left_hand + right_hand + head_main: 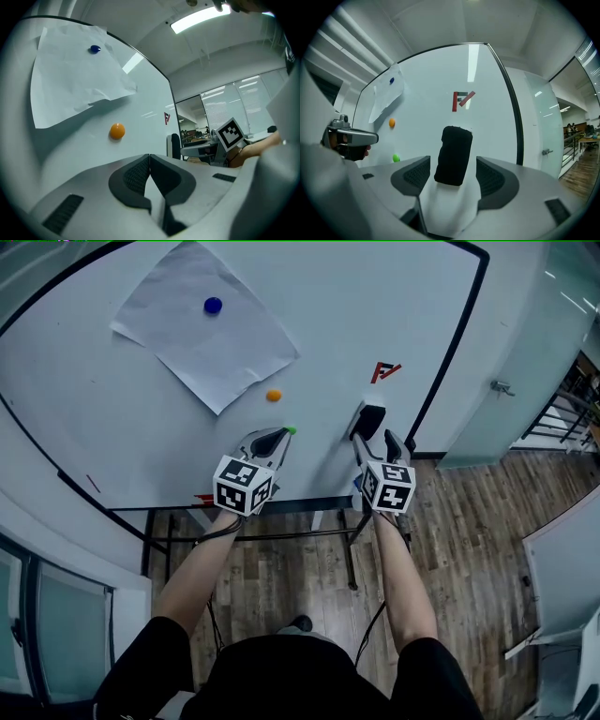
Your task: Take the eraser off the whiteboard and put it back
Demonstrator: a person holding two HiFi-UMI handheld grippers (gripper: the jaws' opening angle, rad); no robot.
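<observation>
A large white whiteboard with a black frame [94,381] fills the view. At its left a white paper sheet [211,343] hangs under a round blue magnet [213,306]; a small orange magnet [273,396] and a green one [292,430] sit lower. The left gripper [149,160] points at the board, jaws pressed together, empty. To its right the black-felt block eraser [453,154] sits on the board – between the right gripper's [453,174] spread jaws, neither pad touching it.

The whiteboard [375,296] is smooth and glossy, the paper sheet [211,343] matt, the eraser [453,154] fuzzy felt, the floor [469,549] wood-grained.
</observation>
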